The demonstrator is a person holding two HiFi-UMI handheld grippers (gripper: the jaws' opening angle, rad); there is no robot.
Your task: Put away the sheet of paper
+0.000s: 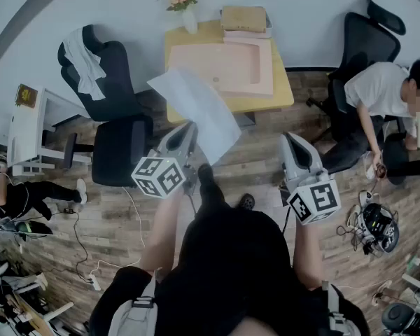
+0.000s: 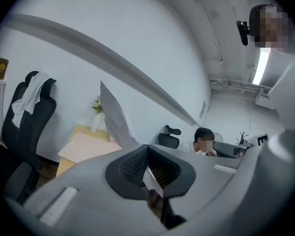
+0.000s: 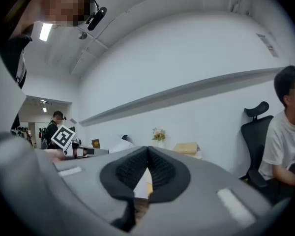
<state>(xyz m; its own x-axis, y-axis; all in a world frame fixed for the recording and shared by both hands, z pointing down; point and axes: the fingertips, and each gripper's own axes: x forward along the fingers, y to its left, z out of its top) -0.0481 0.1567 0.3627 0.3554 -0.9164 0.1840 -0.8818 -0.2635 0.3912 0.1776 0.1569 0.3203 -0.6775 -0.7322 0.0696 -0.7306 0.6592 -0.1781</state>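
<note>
Head view, step in hand: the person is holding the sheet of paper up while facing the table; this reads as the carrying stage, with the putting-down not yet done.
Sheet: it is hanging in the air between the person and the table's near edge, slanting up and away from the left gripper and touching nothing else.
Left gripper: its jaws are pinching tight on the sheet's near end; in the left gripper view the paper is rising from between the pads.
Right gripper: its jaws are meeting at the tips and gripping nothing, and it is hovering well apart from the sheet. The pale patch below the tips is probably background, but the view is too poor to be sure.
Next move: judging by the layout, it is calling for a reach forward and a gentle lowering, so the limp sheet is lying flat on the pink tray before the jaws let go.
Around: a vase of flowers and a tan box are sitting at the table's far edge; a seated person is working at the right; cables are trailing on the floor.
In the way: nothing is blocking the path; the black chair with a white cloth is standing just beside it on the left.
</note>
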